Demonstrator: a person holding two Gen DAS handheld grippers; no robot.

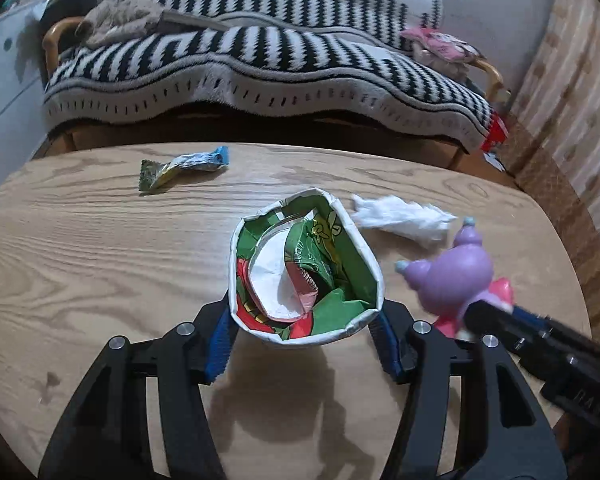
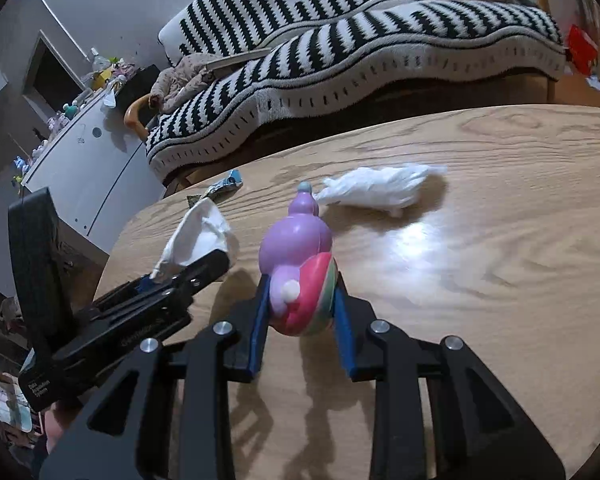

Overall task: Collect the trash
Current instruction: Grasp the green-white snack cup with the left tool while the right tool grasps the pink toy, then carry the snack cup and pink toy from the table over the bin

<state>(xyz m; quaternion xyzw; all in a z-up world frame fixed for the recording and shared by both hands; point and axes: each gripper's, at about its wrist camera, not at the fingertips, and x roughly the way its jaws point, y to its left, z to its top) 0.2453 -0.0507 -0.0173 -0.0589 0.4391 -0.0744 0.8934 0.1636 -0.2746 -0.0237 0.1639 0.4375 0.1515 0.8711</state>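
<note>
I've got the left gripper (image 1: pixel 304 344) clamped on the open bag (image 1: pixel 304 268), right gripper (image 2: pixel 300 320) pinching the toy (image 2: pixel 296 260). Next: tissue (image 1: pixel 400 218), wrapper (image 1: pixel 184 166) go in.

Wooden table (image 1: pixel 100 240), striped blanket (image 1: pixel 260 60) on sofa, white cabinet (image 2: pixel 92 160)

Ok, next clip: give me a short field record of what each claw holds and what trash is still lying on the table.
left claw: shut on open white paper bag with green printed lining
bag contents: crumpled wrappers
right claw: shut on purple and pink plastic toy figure
loose on wooden table: crumpled white tissue; twisted blue and yellow snack wrapper
background: black-and-white striped blanket
</note>
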